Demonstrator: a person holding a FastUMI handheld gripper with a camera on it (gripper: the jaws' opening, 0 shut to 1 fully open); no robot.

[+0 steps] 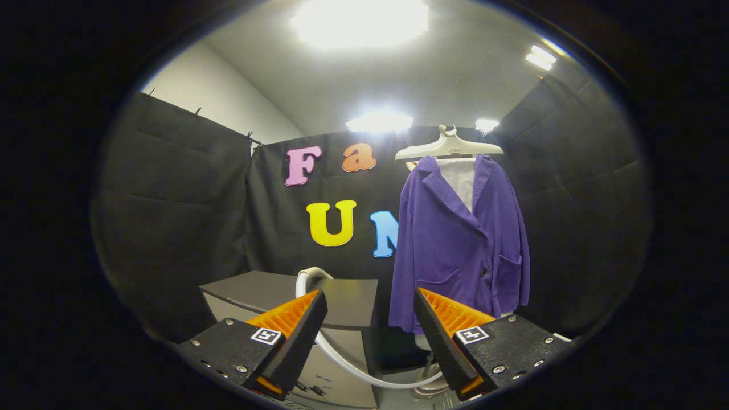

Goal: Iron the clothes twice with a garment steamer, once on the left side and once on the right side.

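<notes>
A purple jacket (pixel 461 239) hangs on a pale plastic hanger (pixel 449 147) at about one o'clock beyond the hand-held gripper (pixel 370 333), well apart from it. The cloth looks soft and finely ribbed, with broad lapels, a dark button and a patch pocket low on its front; a white panel shows at the open collar. Its long axis runs straight up and down, and its front faces the camera. A smooth white hose (pixel 342 356) loops up from a grey box-shaped cabinet (pixel 296 296) at eleven o'clock just beyond the fingers, then curves across between them toward the foot of the jacket's stand. The hand-held gripper's fingers stand wide apart, holding nothing, their inner faces ridged.
</notes>
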